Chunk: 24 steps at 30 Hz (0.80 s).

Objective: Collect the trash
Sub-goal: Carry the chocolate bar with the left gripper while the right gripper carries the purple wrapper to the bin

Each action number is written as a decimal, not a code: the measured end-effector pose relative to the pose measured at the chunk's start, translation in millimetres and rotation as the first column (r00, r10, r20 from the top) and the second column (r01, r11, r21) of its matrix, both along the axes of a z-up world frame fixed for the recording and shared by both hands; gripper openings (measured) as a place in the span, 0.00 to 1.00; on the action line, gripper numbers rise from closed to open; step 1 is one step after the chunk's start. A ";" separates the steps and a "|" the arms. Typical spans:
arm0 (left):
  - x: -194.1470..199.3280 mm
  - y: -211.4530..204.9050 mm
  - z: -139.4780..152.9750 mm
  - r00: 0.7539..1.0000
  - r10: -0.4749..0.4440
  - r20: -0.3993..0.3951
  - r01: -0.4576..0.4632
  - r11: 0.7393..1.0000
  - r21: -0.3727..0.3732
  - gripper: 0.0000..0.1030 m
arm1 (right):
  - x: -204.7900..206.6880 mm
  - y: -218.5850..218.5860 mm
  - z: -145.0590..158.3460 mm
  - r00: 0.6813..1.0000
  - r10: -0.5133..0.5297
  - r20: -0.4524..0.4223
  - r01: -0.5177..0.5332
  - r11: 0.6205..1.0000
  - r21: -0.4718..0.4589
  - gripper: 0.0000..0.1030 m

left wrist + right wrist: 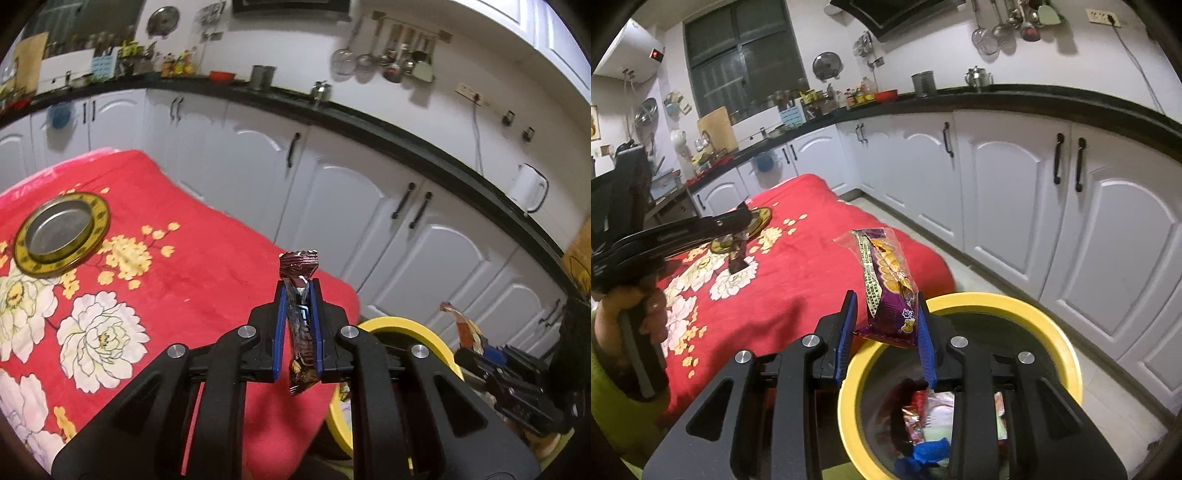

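My left gripper (298, 291) is shut on a dark brown candy bar wrapper (301, 325), held upright above the red flowered cloth (177, 280). In the right wrist view that left gripper (740, 236) hangs over the cloth at the left, the brown wrapper (737, 258) dangling from it. My right gripper (886, 314) is shut on a purple snack packet (888, 284), just above the near rim of the yellow bin (1067, 354). The bin holds several wrappers. In the left wrist view the yellow bin (424, 332) shows at the lower right, with the right gripper (491, 354) and its packet over it.
A round tin lid (61, 234) with a yellow rim lies on the cloth at the left. White cabinets (1008, 199) under a black countertop (369, 122) run behind the table and bin. A hand (631, 314) in a green sleeve holds the left gripper's handle.
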<state>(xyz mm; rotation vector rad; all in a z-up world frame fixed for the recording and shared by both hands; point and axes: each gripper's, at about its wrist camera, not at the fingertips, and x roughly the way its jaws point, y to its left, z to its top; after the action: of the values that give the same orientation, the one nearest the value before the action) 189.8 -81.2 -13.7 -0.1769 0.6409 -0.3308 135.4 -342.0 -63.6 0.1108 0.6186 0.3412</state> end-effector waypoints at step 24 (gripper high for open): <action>-52.4 -83.6 0.9 0.971 -0.229 0.064 0.223 0.971 0.089 0.07 | -36.7 -53.7 12.0 0.984 -0.164 0.074 0.169 0.984 -0.065 0.29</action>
<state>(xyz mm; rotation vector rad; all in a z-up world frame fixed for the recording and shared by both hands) 137.3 -164.8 -12.9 -0.0130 0.6013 -0.5274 98.7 -395.7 -51.6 0.0815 0.5490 0.1605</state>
